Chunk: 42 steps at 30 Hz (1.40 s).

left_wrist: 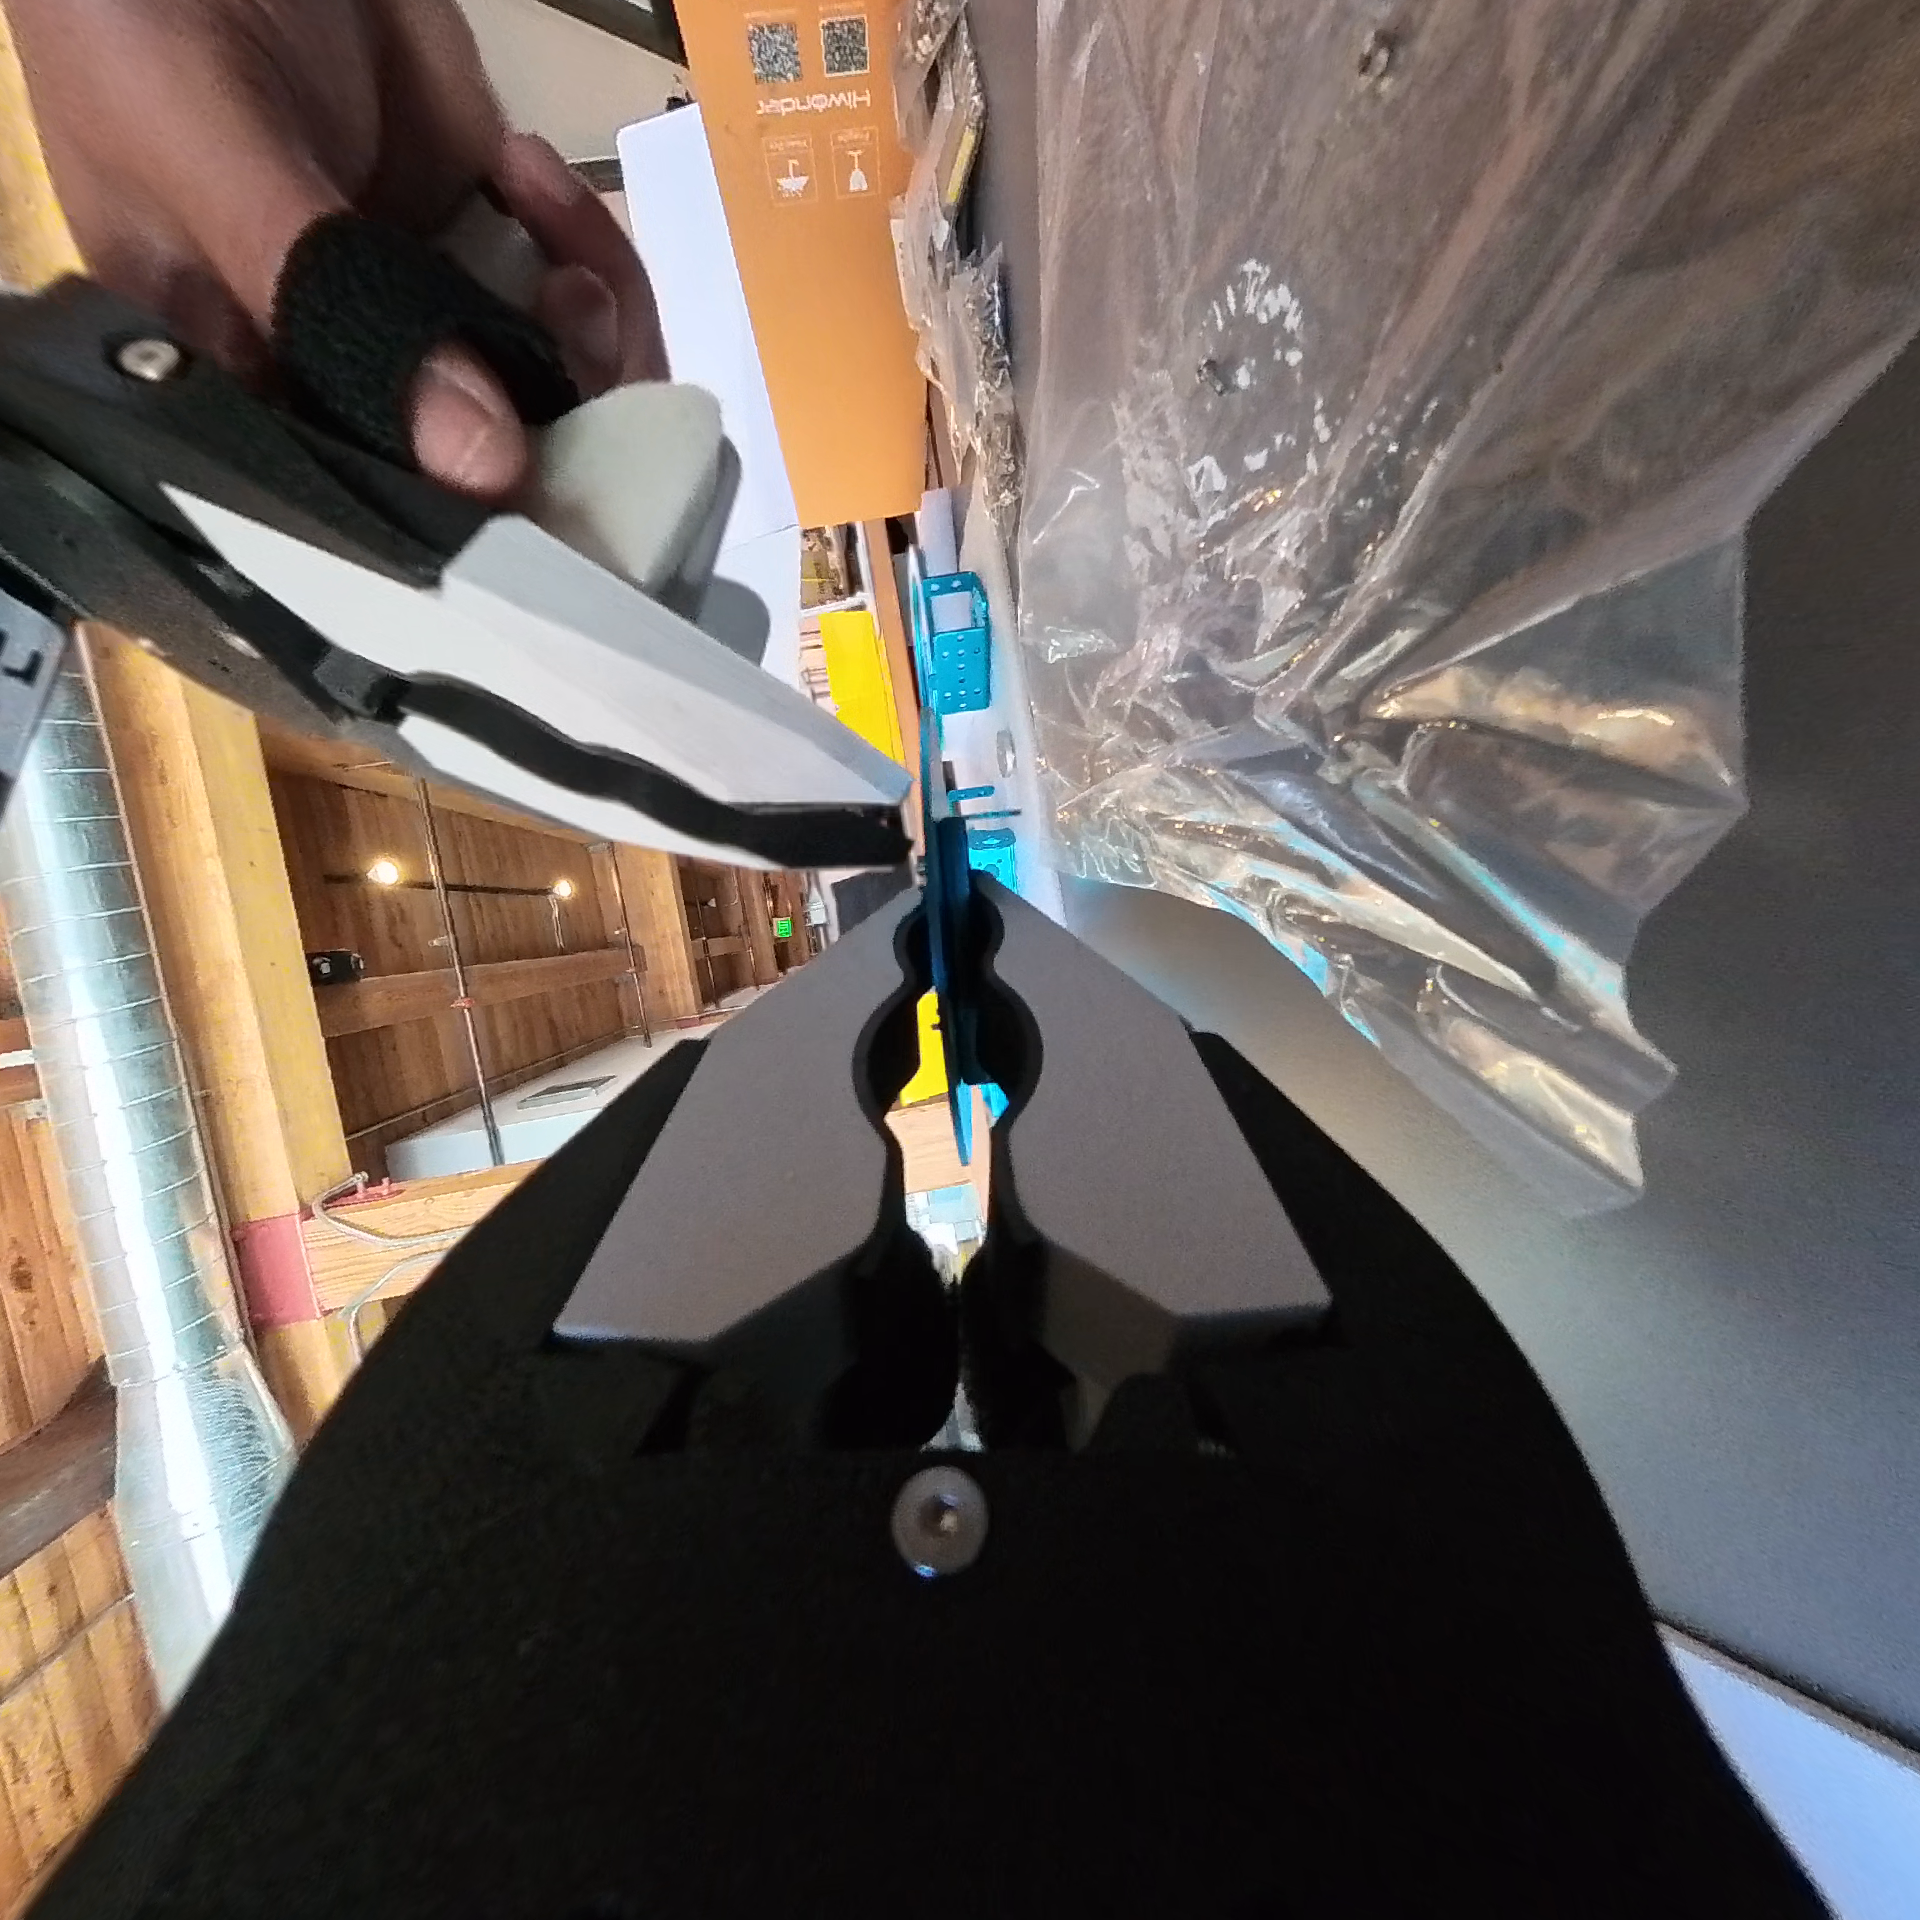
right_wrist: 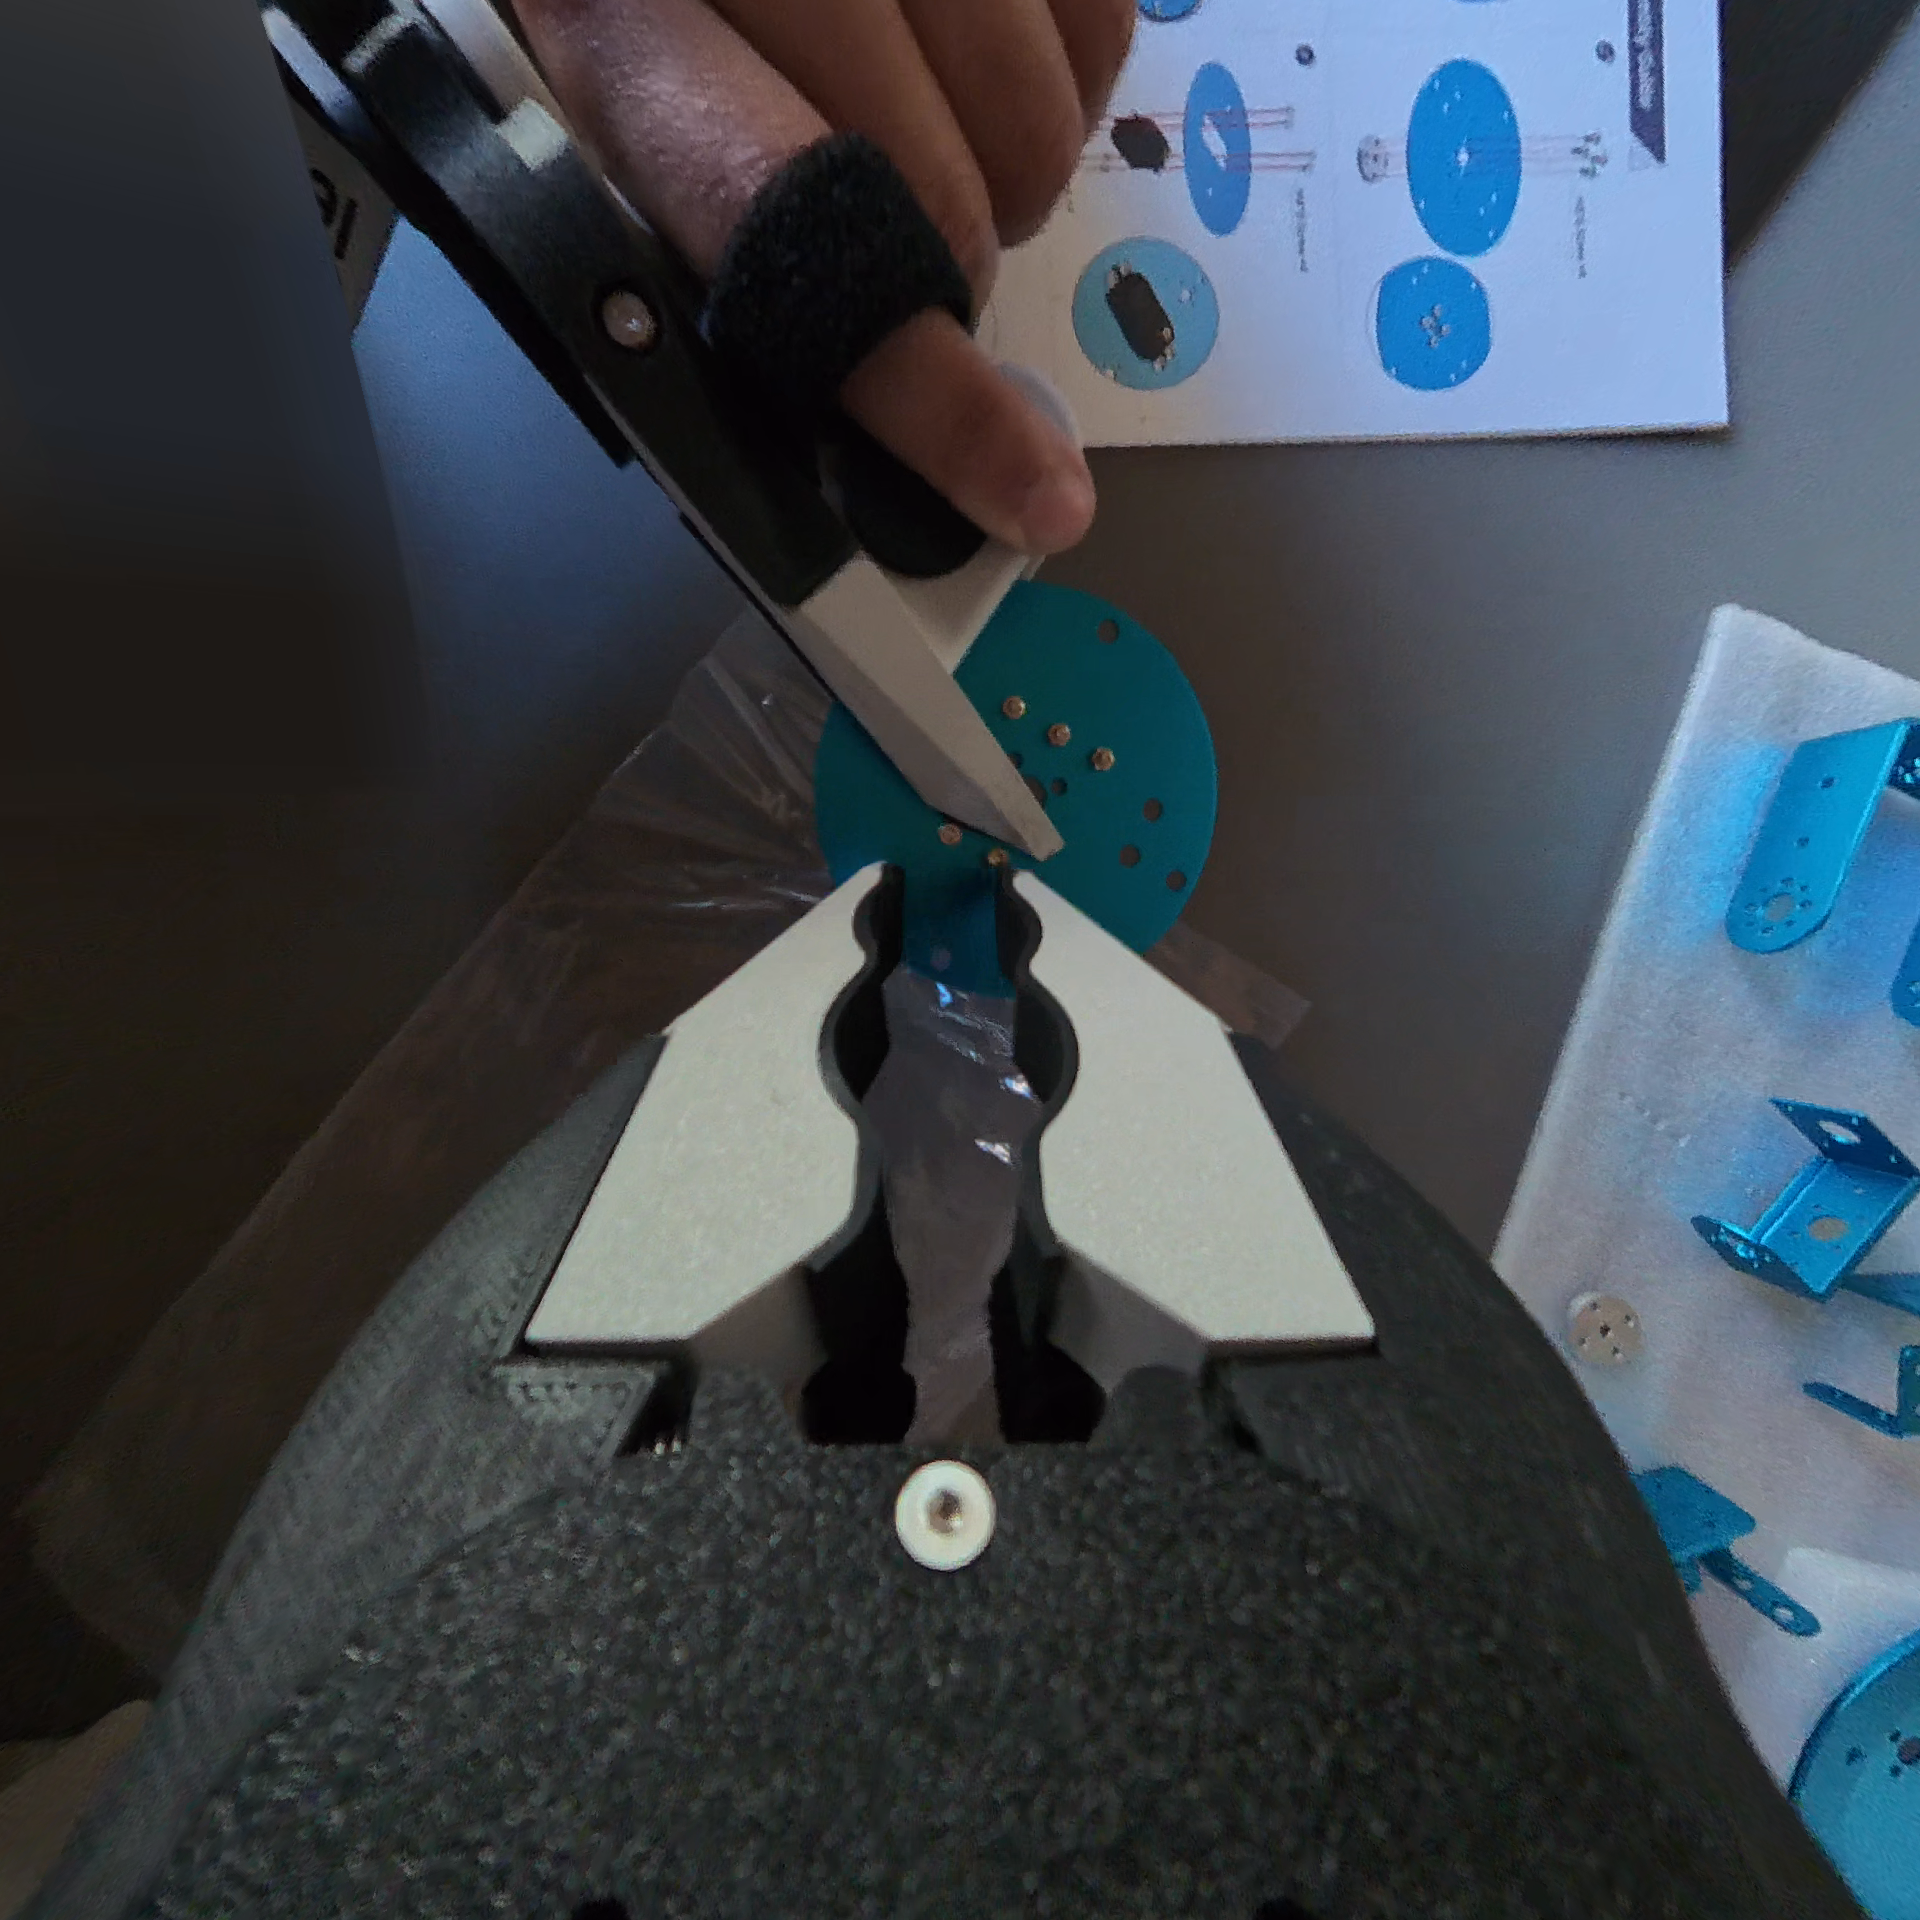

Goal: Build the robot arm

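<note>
A teal round metal disc (right_wrist: pixel 1101 707) with small holes and brass studs is held flat above a clear plastic bag (right_wrist: pixel 727 800). My left gripper (left_wrist: pixel 945 899) is shut on the disc's rim, and the disc (left_wrist: pixel 951 997) shows edge-on between its jaws. In the right wrist view the left gripper (right_wrist: pixel 1039 842) slants in from the upper left across the disc. My right gripper (right_wrist: pixel 943 878) points down at the disc face with a narrow gap between its jaws; disc and bag show through it. It reaches in from the upper left of the left wrist view (left_wrist: pixel 899 826).
Blue metal brackets (right_wrist: pixel 1818 831) and a small silver hub (right_wrist: pixel 1605 1328) lie on a white foam sheet (right_wrist: pixel 1662 1039) at right. A printed instruction sheet (right_wrist: pixel 1351 395) lies on the grey table beyond. The large plastic bag (left_wrist: pixel 1351 520), an orange box (left_wrist: pixel 821 364) and a blue bracket (left_wrist: pixel 951 644) show in the left wrist view. My two grippers' fingertips are within a few centimetres of each other.
</note>
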Motion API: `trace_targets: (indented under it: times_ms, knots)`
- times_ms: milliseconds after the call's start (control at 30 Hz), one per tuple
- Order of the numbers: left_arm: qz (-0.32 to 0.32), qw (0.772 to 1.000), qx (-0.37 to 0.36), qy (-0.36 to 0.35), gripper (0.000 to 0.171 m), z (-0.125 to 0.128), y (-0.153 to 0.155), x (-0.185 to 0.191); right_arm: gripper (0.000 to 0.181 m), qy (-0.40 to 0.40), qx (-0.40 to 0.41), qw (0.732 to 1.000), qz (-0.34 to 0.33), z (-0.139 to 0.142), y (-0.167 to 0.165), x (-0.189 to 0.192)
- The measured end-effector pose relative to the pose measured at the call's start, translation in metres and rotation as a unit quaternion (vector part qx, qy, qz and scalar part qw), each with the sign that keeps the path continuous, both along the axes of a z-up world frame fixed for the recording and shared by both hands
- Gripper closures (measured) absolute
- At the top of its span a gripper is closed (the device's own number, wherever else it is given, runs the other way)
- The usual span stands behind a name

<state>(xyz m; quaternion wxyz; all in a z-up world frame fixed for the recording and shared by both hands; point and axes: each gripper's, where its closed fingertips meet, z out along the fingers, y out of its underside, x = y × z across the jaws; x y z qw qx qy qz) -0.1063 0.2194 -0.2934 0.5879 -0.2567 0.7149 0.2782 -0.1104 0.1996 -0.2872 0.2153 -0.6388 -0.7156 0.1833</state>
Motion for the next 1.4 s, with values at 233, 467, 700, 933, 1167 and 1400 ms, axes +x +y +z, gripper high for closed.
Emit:
trace_targets:
  times_ms: [233,467,700,933,1167,1400]
  knots:
    - [0.002,1.0,-0.002,-0.001,0.171,-0.0002,0.001,-0.0008,0.141,-0.007,0.006,1.0,0.017,-0.0049,-0.0055,-0.0013]
    - [0.006,1.0,-0.004,-0.002,0.171,0.0002,0.0035,-0.0025,0.143,-0.017,0.004,1.0,0.012,-0.0022,-0.0059,0.0052]
    - [0.003,1.0,-0.004,0.001,0.171,-0.0014,0.0024,-0.0015,0.136,-0.015,0.001,1.0,0.016,-0.0067,-0.0097,-0.0007]
    - [0.006,1.0,-0.002,-0.006,0.171,0.0026,0.003,-0.0021,0.132,-0.006,0.011,1.0,0.013,-0.0018,-0.0068,-0.0019]
    - [0.008,1.0,-0.003,-0.003,0.171,0.0006,0.0043,-0.0022,0.141,-0.007,0.004,1.0,0.012,-0.0002,-0.0078,0.0011]
    - [0.013,1.0,-0.005,-0.003,0.171,-0.0001,0.0056,-0.0026,0.149,-0.018,-0.011,1.0,0.015,-0.0031,-0.0122,0.0026]
